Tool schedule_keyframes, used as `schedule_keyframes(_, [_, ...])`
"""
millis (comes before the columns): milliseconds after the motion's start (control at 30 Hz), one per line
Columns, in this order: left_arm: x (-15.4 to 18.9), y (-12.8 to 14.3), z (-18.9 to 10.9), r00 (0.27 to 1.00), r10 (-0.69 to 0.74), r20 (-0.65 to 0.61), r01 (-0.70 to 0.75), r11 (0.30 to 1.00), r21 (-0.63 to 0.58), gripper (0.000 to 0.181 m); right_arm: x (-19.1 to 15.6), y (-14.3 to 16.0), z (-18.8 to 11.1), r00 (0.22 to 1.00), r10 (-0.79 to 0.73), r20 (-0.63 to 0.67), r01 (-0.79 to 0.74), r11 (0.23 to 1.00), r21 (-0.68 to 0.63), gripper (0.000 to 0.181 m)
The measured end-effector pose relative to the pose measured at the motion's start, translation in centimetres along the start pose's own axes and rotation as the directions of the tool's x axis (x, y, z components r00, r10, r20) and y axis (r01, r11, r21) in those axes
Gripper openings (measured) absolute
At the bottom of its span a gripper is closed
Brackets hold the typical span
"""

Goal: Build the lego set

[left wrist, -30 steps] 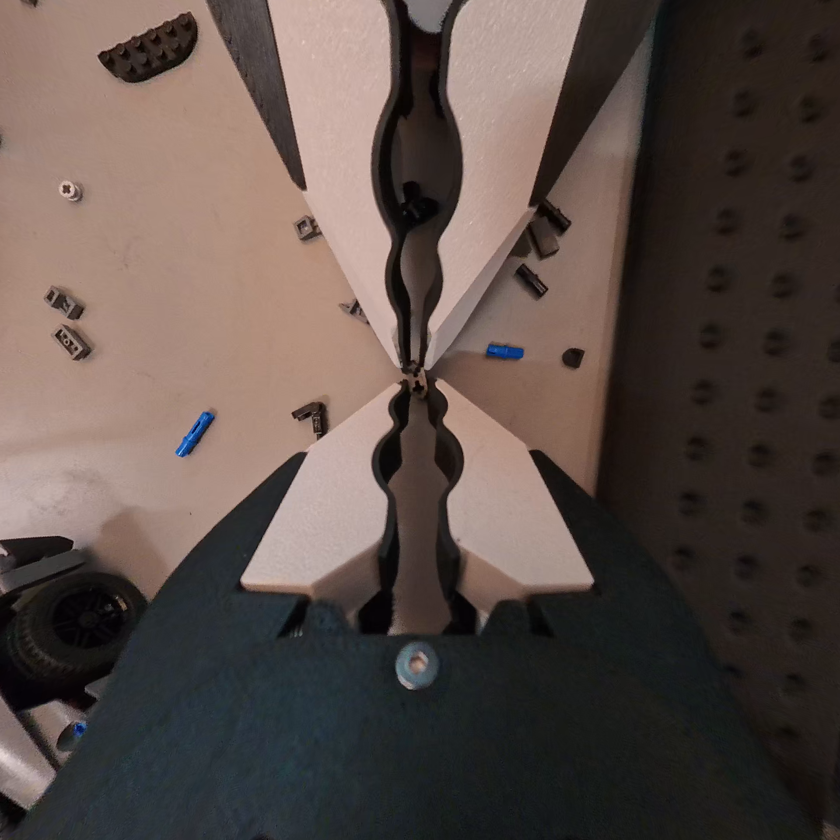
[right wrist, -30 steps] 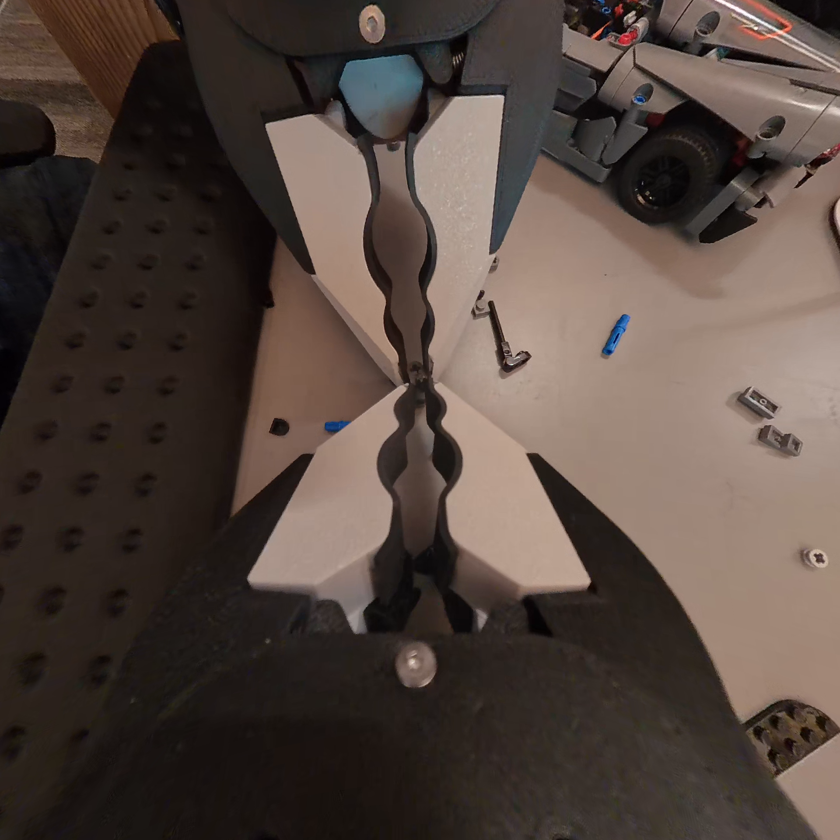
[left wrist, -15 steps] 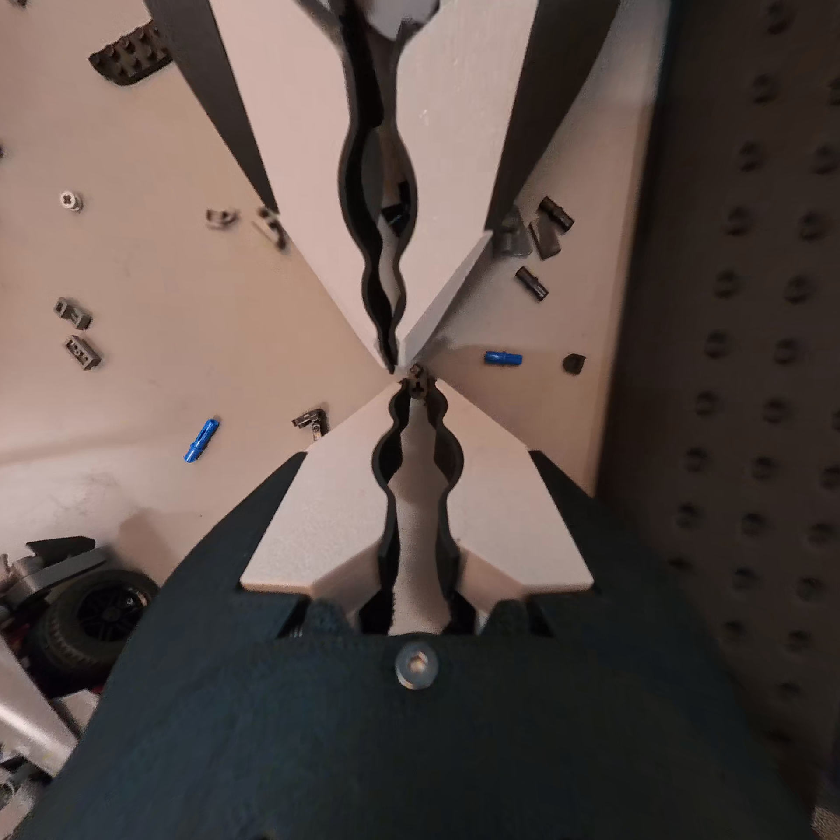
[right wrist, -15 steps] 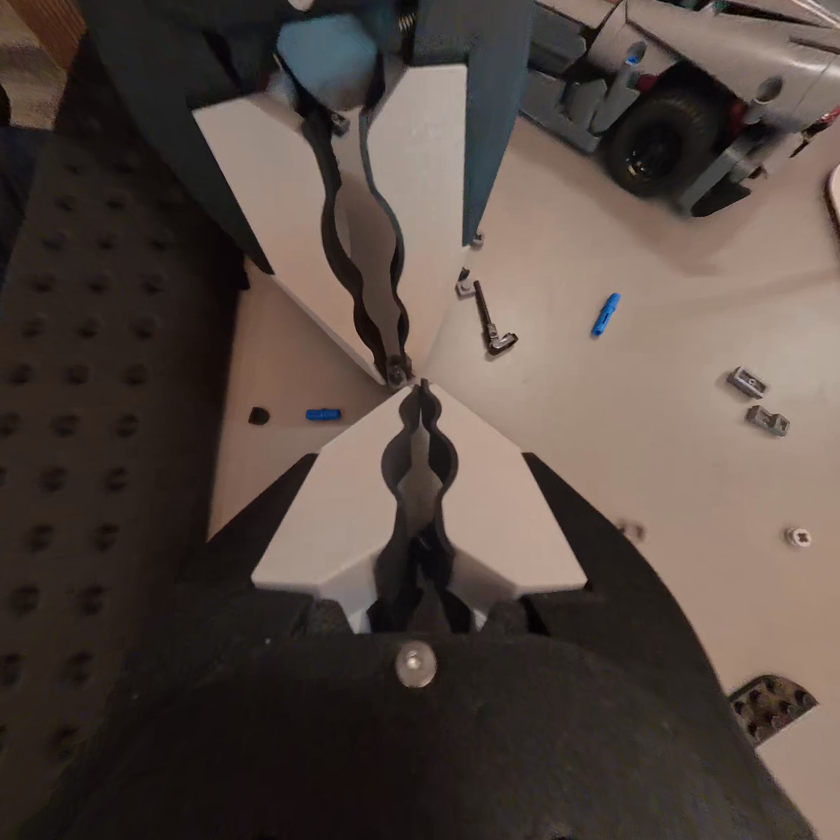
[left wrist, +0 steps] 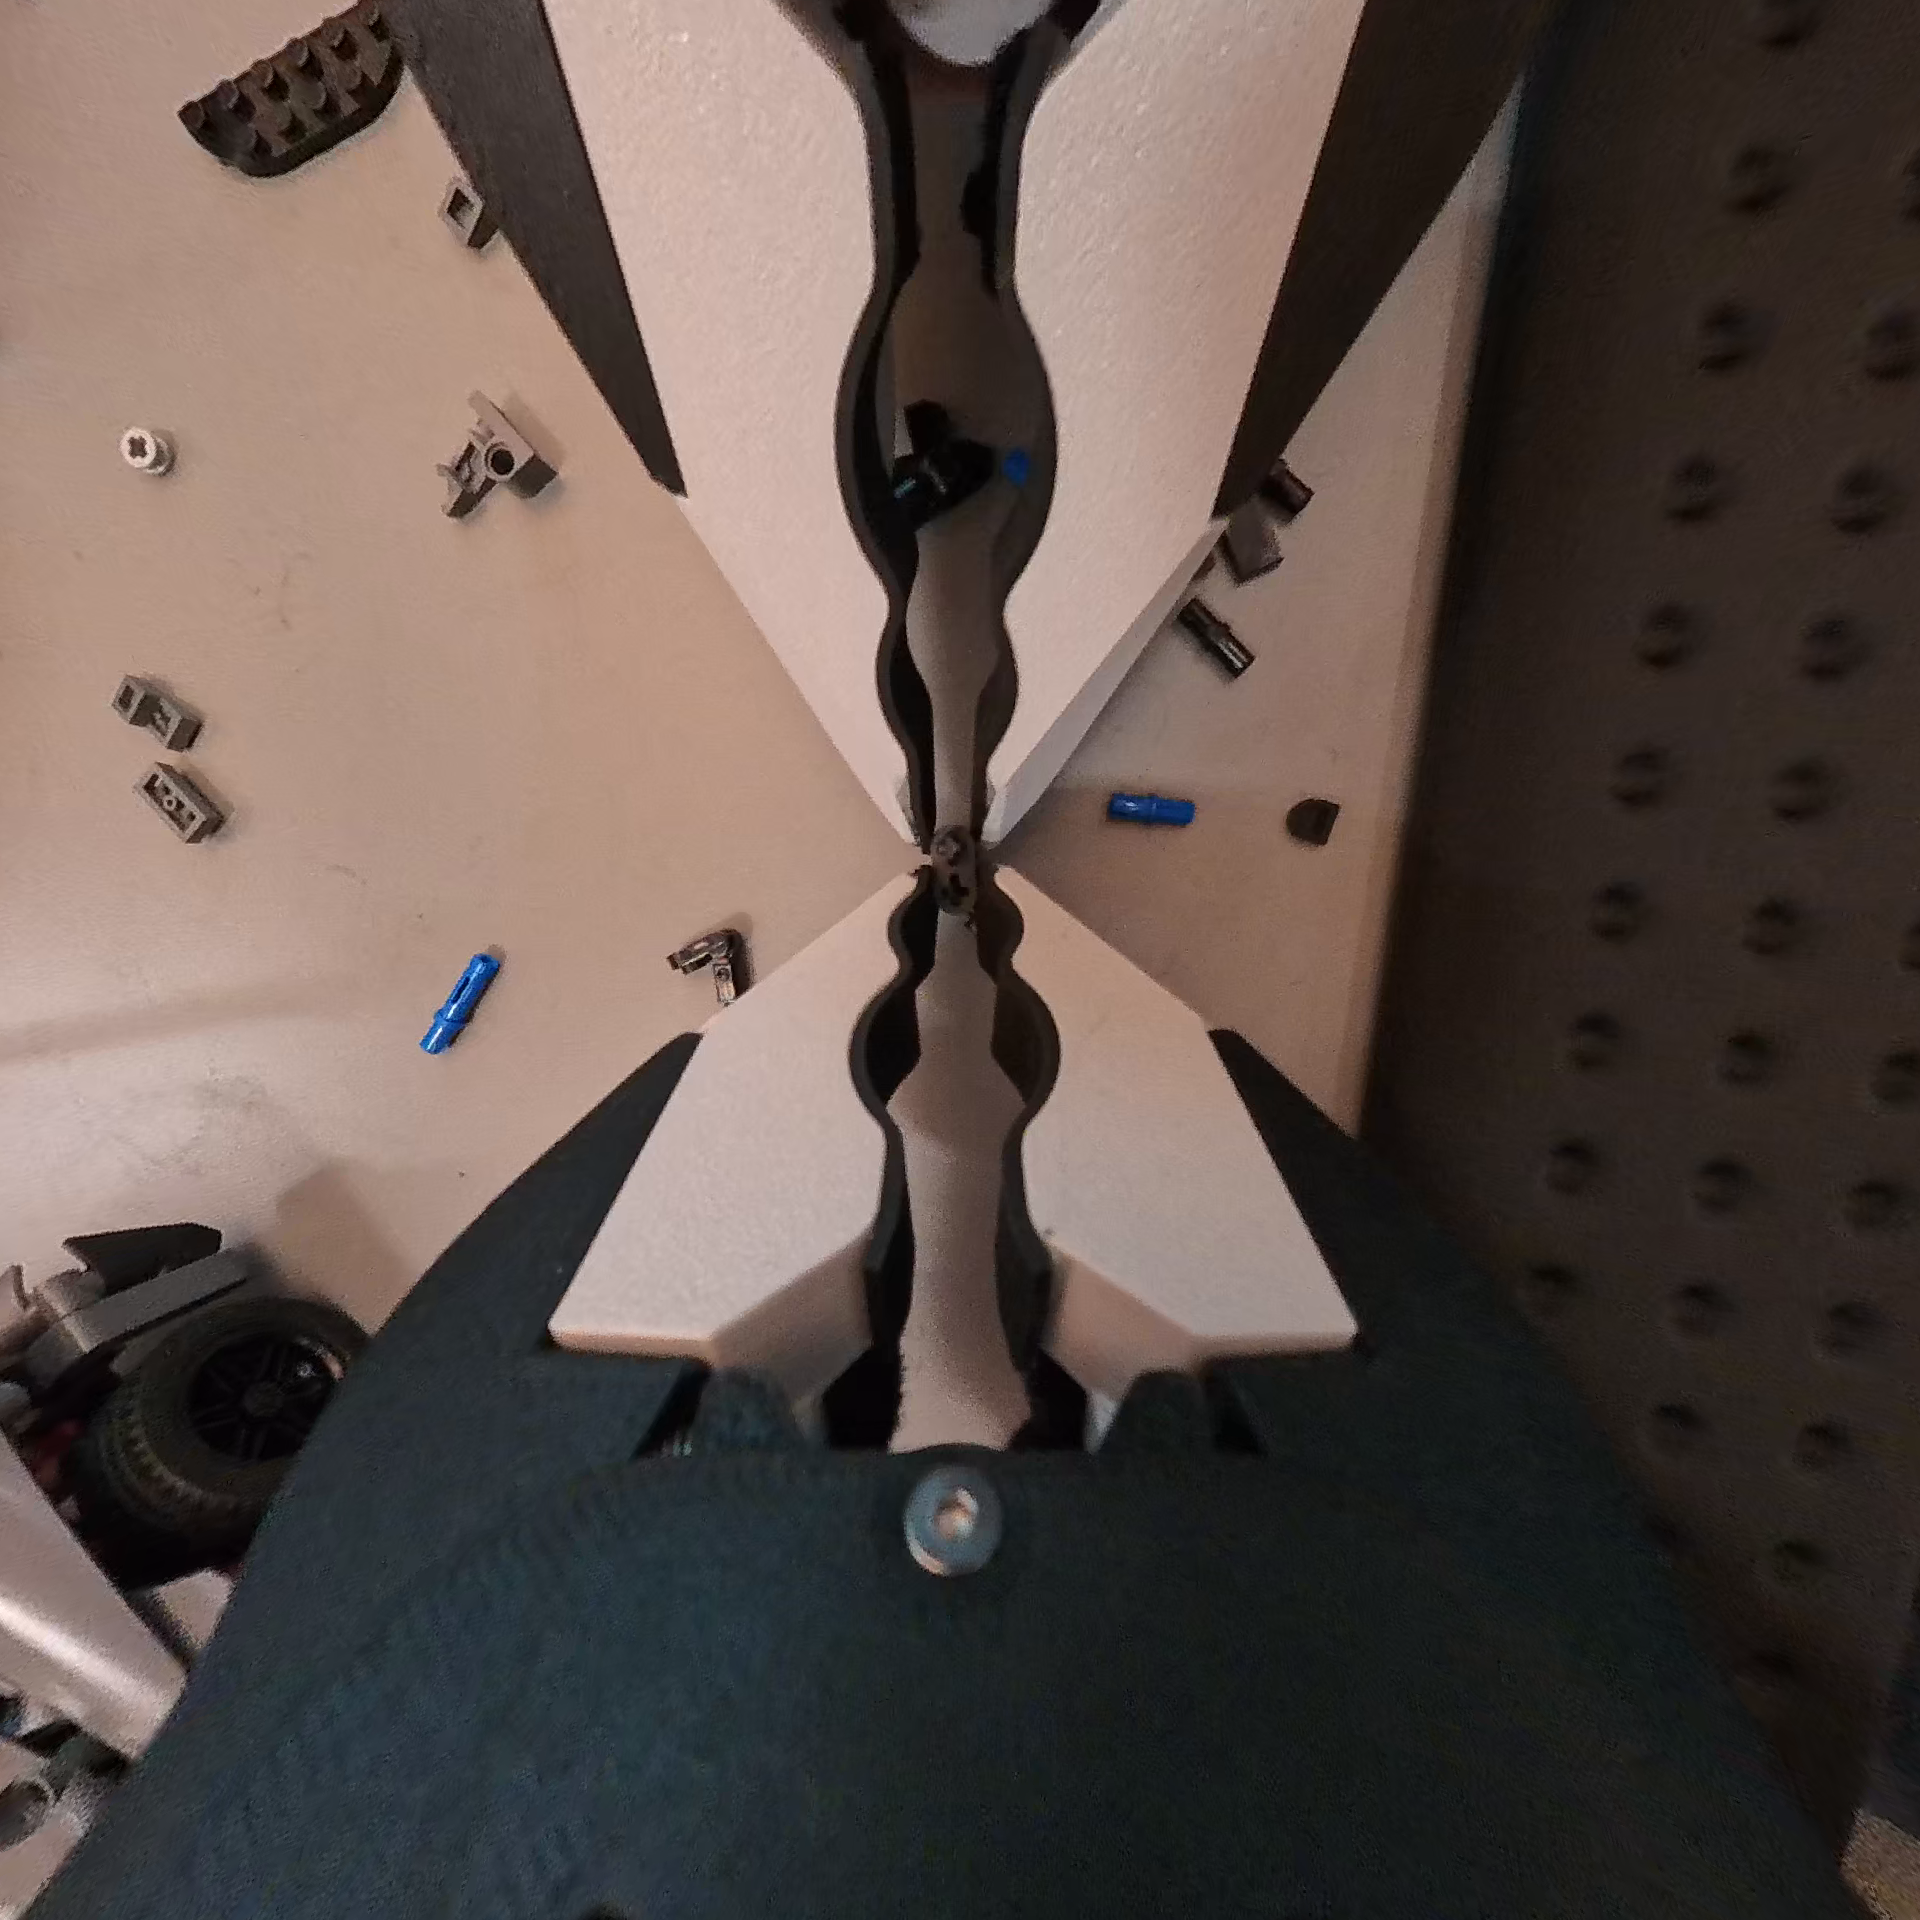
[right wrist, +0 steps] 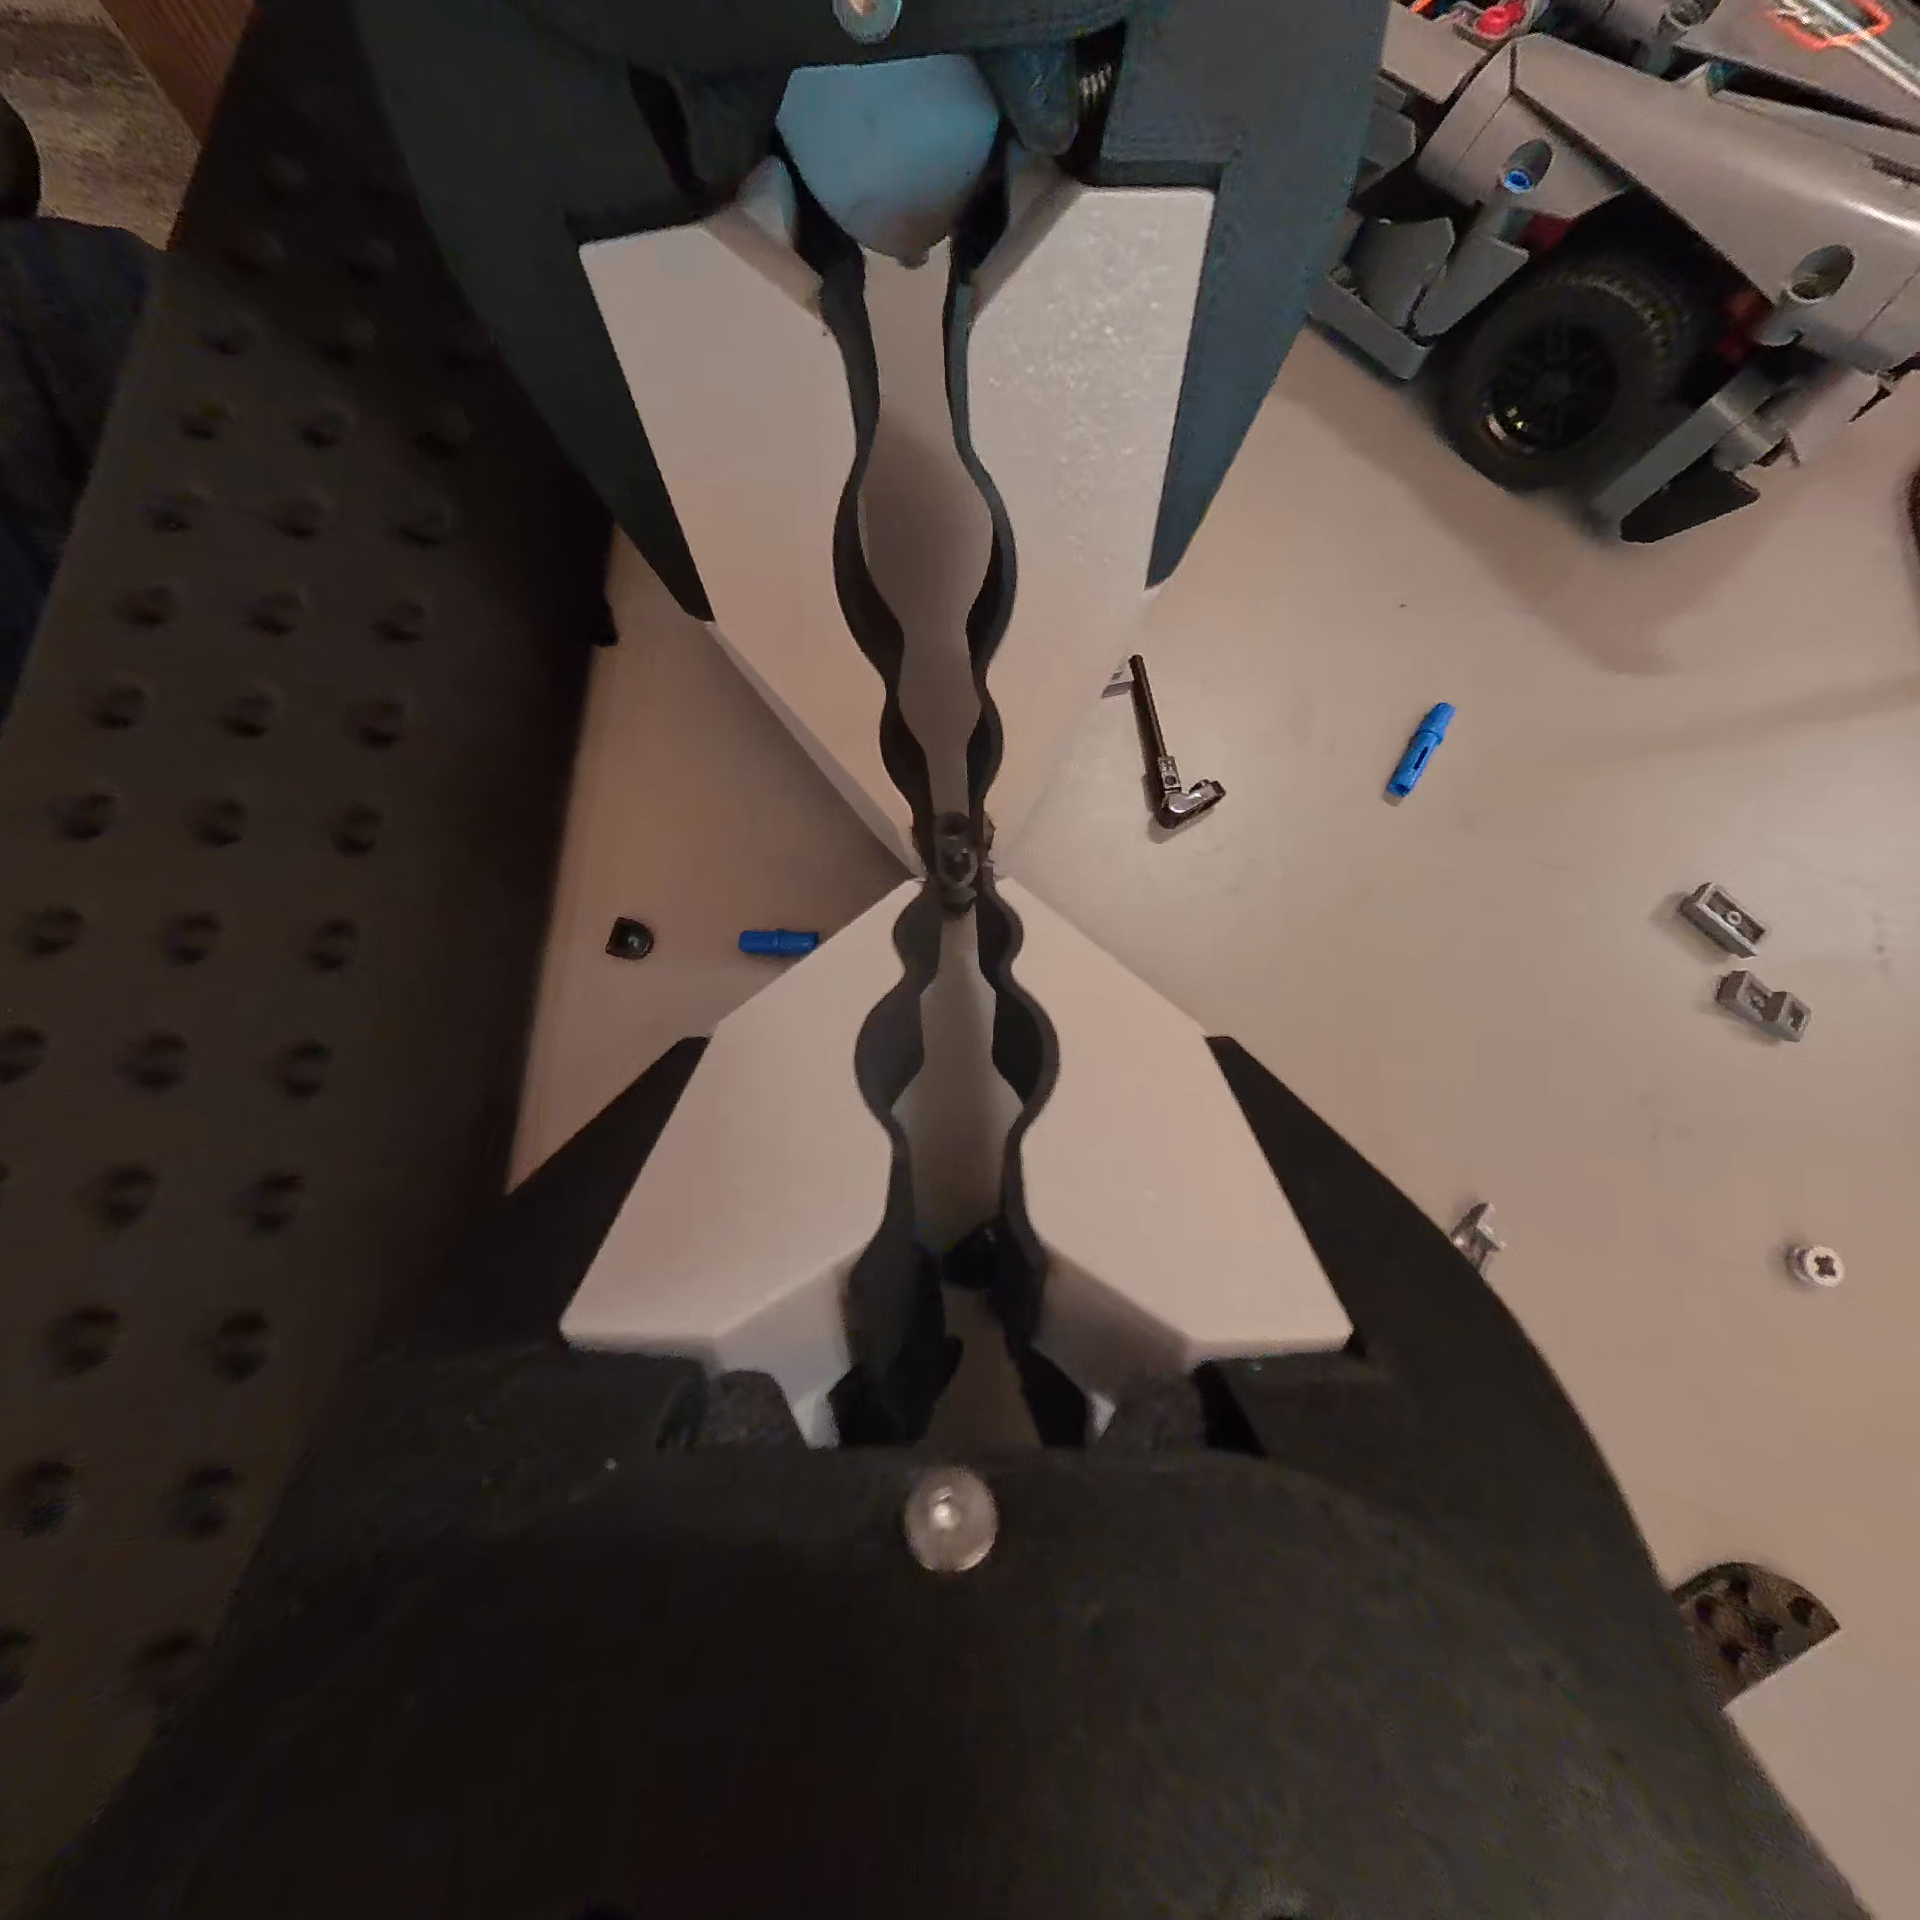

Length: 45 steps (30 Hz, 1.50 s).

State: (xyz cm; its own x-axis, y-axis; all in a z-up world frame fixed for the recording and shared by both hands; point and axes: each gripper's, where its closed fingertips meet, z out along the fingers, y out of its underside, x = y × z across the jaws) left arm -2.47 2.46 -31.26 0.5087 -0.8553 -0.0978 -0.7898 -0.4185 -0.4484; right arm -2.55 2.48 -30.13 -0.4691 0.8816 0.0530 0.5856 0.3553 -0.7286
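My left gripper (left wrist: 954, 902) and my right gripper (right wrist: 954, 900) meet tip to tip above the pale table (left wrist: 364, 623). A small dark lego piece (left wrist: 954, 862) sits pinched between the two sets of tips; it also shows in the right wrist view (right wrist: 954, 854). Both grippers are shut on it, one at each end. In the left wrist view the right gripper (left wrist: 949, 805) comes in from the top. In the right wrist view the left gripper (right wrist: 949, 826) comes in from the top. I cannot tell whether it is one piece or two joined.
Loose parts lie on the table: blue pins (left wrist: 460, 1003) (left wrist: 1148, 808), grey plates (left wrist: 156, 712) (left wrist: 182, 802), a dark curved plate (left wrist: 291, 104), a black axle part (right wrist: 1164, 748). A grey lego car (right wrist: 1662, 260) stands nearby. A dark studded mat (left wrist: 1714, 831) borders the table. My left and right fingertips are right by each other. The grey lego car (right wrist: 1662, 260) is about 20 centimetres from both grippers' fingertips. Look for it in the left wrist view (left wrist: 116, 1510) too.
Half a second ago the two grippers' tips were slightly apart and offset. Now they are lined up again and pressed together on the small dark piece.
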Motion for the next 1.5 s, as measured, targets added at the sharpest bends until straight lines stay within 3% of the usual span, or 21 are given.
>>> schedule_keyframes(533, [-0.1,0.1,0.0,0.999,0.037,0.012,-0.036,0.999,-0.037,0.005,0.0,0.0,0.1,0.997,0.068,0.027,-0.068,0.998,-0.001,0.003])
schedule_keyframes(867, [-0.1,0.1,0.0,1.000,0.008,-0.017,-0.008,1.000,-0.016,0.005,0.4,1.1,0.2,1.000,0.021,-0.004,-0.021,0.998,-0.061,0.000])
schedule_keyframes(1067, [-0.1,0.1,0.0,0.999,-0.018,-0.040,0.018,1.000,0.002,0.005,0.2,1.1,0.9,1.000,0.006,-0.012,-0.007,0.997,-0.076,0.007])
schedule_keyframes(1500, [-0.1,0.4,-0.2,0.999,-0.025,-0.028,0.023,0.998,-0.054,0.005,0.0,1.0,1.2,1.000,0.008,-0.005,-0.009,0.997,-0.078,0.003])
